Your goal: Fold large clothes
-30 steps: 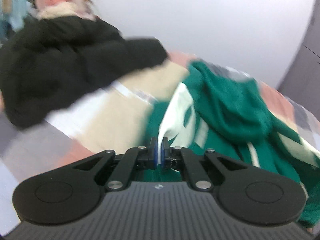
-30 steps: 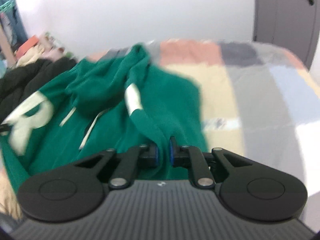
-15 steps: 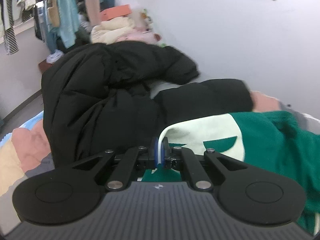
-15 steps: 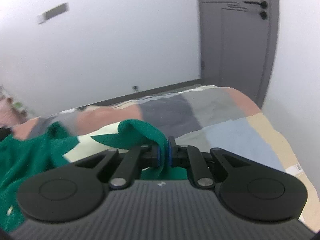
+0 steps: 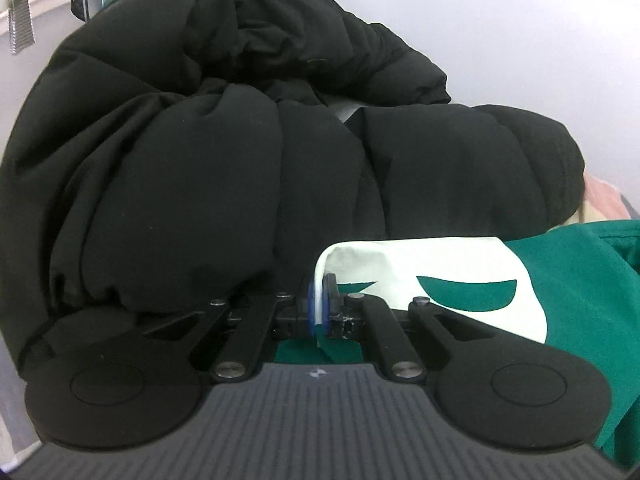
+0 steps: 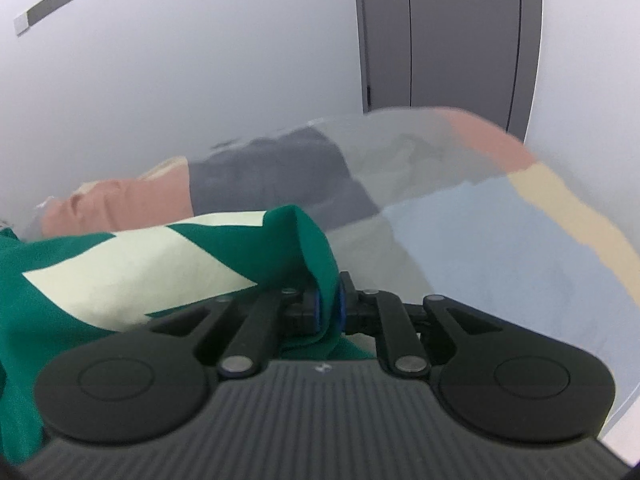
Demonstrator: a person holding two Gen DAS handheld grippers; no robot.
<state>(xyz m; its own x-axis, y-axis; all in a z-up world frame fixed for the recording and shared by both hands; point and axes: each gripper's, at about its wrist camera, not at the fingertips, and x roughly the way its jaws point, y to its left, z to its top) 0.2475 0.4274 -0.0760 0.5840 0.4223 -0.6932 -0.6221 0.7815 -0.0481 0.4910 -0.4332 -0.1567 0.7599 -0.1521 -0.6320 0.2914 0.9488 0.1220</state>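
Downward-tilted, both grippers — left gripper [image 5: 319,303] fingers pinching green sweatshirt [image 5: 580,280], right gripper [image 6: 327,305] pinching its green fold.

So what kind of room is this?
Most likely a bedroom: a bed with a patchwork cover, a grey door behind it, and clothes hanging on a rail beyond a black puffer jacket.

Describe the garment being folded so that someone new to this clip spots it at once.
On the patchwork bedspread, beside the bulky black puffer jacket, lies a green sweatshirt. Both grippers pinch its edge. It is the only green item, printed with large cream lettering.
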